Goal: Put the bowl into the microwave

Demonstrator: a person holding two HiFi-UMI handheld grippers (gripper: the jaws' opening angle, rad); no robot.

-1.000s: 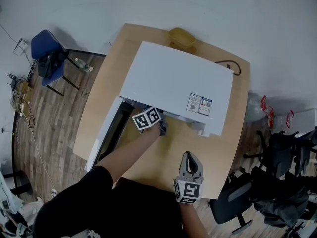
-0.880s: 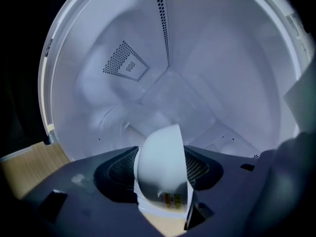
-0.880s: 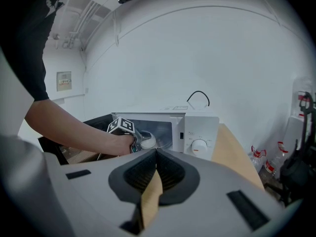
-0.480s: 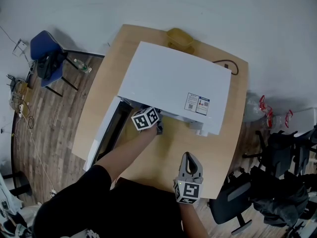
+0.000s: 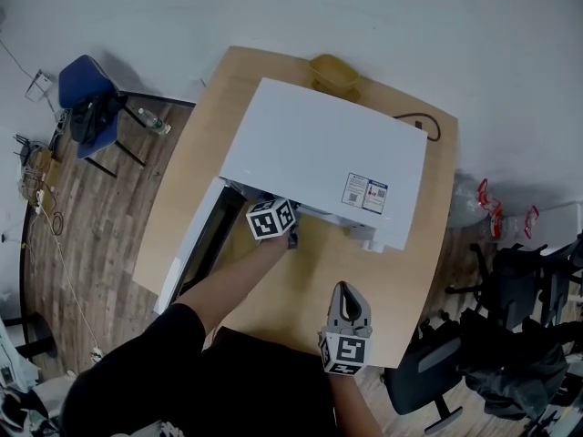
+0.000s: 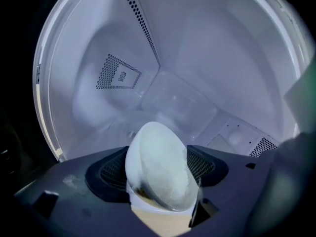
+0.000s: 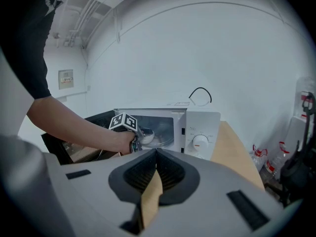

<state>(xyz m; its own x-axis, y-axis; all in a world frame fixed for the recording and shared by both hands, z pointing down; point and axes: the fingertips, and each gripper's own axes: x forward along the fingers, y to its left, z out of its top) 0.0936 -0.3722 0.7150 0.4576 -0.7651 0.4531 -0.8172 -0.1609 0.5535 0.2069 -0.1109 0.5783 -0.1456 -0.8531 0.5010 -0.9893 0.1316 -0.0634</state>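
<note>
The white microwave (image 5: 319, 162) stands on the wooden table (image 5: 410, 262) with its door (image 5: 196, 244) swung open to the left. My left gripper (image 5: 290, 237) reaches into the cavity. In the left gripper view the white bowl (image 6: 158, 167) sits tilted between the jaws of the left gripper (image 6: 160, 154), above the glass turntable (image 6: 173, 102). The jaws are opening around it. The right gripper view shows the bowl (image 7: 147, 135) just inside the cavity. My right gripper (image 5: 346, 289) hovers over the table's near edge, jaws shut and empty.
A yellow container (image 5: 334, 71) sits behind the microwave and a black cable (image 5: 428, 121) runs off its back right. A blue chair (image 5: 86, 98) stands at the left on the floor, a black office chair (image 5: 437, 381) at the right.
The left gripper has stayed at the microwave's opening, shifting only slightly. The right gripper has not moved.
</note>
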